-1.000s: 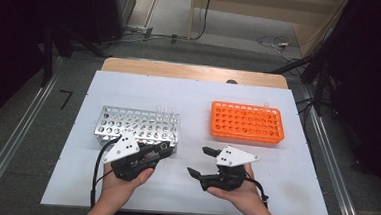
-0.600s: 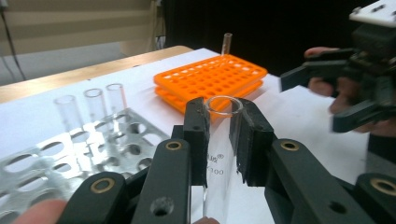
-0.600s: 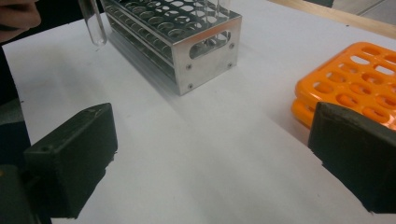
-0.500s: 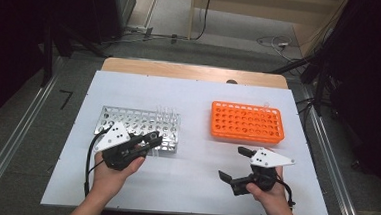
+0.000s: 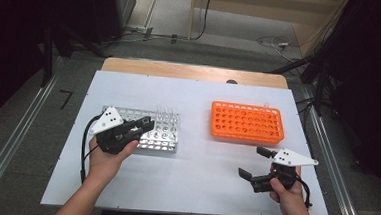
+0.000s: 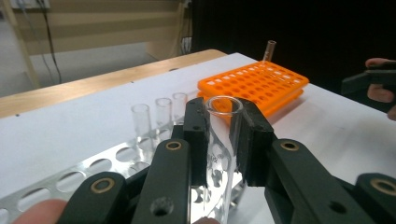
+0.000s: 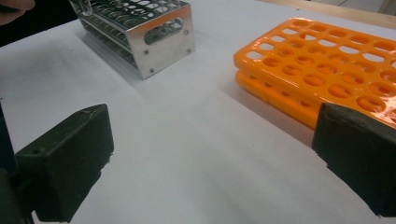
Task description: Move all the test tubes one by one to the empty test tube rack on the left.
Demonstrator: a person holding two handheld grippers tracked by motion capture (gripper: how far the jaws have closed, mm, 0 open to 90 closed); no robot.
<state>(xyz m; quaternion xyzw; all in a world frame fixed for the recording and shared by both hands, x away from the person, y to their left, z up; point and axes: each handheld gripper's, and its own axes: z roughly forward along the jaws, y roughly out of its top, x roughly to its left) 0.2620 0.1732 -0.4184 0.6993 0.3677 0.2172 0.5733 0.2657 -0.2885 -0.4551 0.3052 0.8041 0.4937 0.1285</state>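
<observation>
We hold a clear tube (image 6: pixel 223 135) in our left gripper (image 6: pixel 224 140); our right gripper (image 7: pixel 210 154) is wide and empty

Our left fingers (image 6: pixel 198 135) clamp the glass tube upright at the near right part of the metal rack (image 5: pixel 149 130), where three more tubes (image 6: pixel 159 114) stand at its far edge. Our right fingers (image 7: pixel 74 158) have just been spreading, nothing between them, low over the white bench (image 5: pixel 194 173) near the orange rack (image 5: pixel 246 122), which sits to the right and carries one tube (image 6: pixel 269 49) at its far corner
</observation>
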